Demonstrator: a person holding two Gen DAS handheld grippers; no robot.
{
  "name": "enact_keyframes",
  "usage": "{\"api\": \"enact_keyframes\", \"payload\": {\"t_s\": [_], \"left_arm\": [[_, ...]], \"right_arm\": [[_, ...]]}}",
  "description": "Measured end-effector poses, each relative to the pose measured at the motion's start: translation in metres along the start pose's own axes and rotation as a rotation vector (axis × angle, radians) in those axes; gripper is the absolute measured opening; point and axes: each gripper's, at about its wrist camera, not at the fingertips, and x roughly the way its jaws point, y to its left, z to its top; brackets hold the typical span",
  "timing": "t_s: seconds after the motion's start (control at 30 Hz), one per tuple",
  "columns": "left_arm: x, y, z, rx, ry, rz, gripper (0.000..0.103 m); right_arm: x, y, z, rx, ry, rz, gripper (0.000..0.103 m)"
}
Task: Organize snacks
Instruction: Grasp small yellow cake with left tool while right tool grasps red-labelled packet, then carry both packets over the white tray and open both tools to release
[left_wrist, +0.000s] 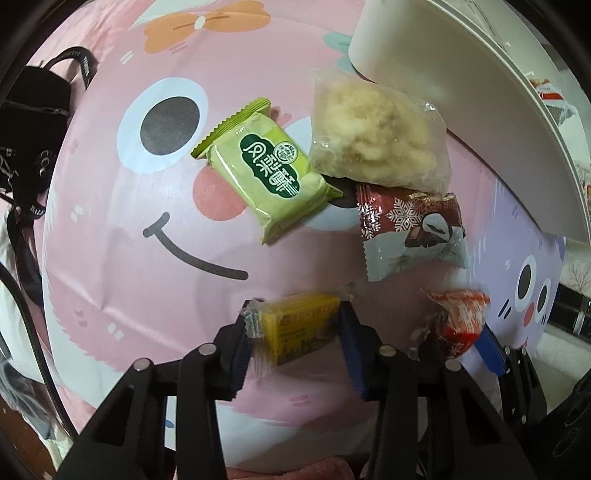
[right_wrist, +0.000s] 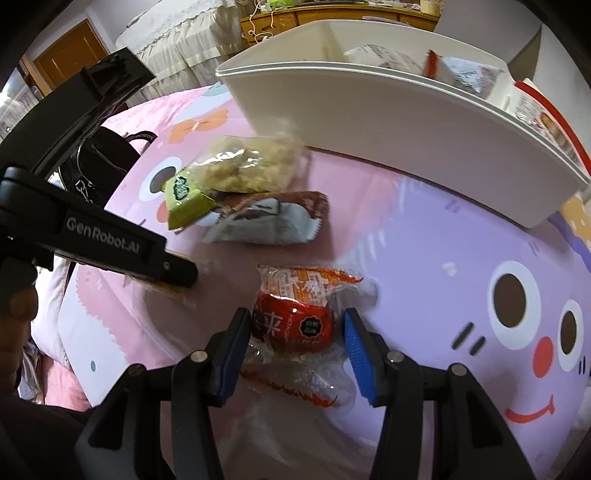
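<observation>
My left gripper (left_wrist: 295, 332) is shut on a yellow snack packet (left_wrist: 301, 332) just above the pink cartoon cloth (left_wrist: 129, 295). My right gripper (right_wrist: 297, 332) is shut on a red-orange snack packet (right_wrist: 295, 317), which also shows at the right of the left wrist view (left_wrist: 458, 321). On the cloth lie a green pastry packet (left_wrist: 266, 173), a clear bag of pale puffed snack (left_wrist: 376, 129) and a brown-and-white snowflake packet (left_wrist: 413, 229). A white bin (right_wrist: 388, 118) behind them holds several packets (right_wrist: 461, 74).
A black bag with straps (left_wrist: 33, 110) lies at the cloth's left edge. The white bin's wall (left_wrist: 461, 92) rises at the upper right of the left wrist view. The left gripper's body (right_wrist: 103, 236) shows at the left of the right wrist view.
</observation>
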Motion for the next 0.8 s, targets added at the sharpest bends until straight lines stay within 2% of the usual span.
{"api": "enact_keyframes", "payload": {"t_s": [0.27, 0.33, 0.43, 0.6, 0.8], "left_arm": [[-0.005, 0.01, -0.016, -0.009, -0.036, 0.004, 0.037], [-0.014, 0.008, -0.022, 0.001, -0.054, -0.001, 0.027], [-0.023, 0.004, -0.029, 0.011, -0.076, -0.013, 0.019], [-0.039, 0.005, -0.039, 0.007, -0.101, -0.034, 0.018], [-0.07, 0.013, -0.035, 0.02, -0.148, -0.046, 0.018]], "right_arm": [[-0.011, -0.019, -0.009, 0.039, 0.032, -0.025, 0.049], [-0.013, -0.023, -0.01, 0.049, 0.042, -0.033, 0.049], [-0.019, -0.031, -0.011, 0.077, 0.042, -0.017, 0.045], [-0.03, -0.036, -0.008, 0.084, 0.028, -0.019, 0.042], [-0.046, -0.037, -0.003, 0.068, -0.01, -0.024, 0.042]]}}
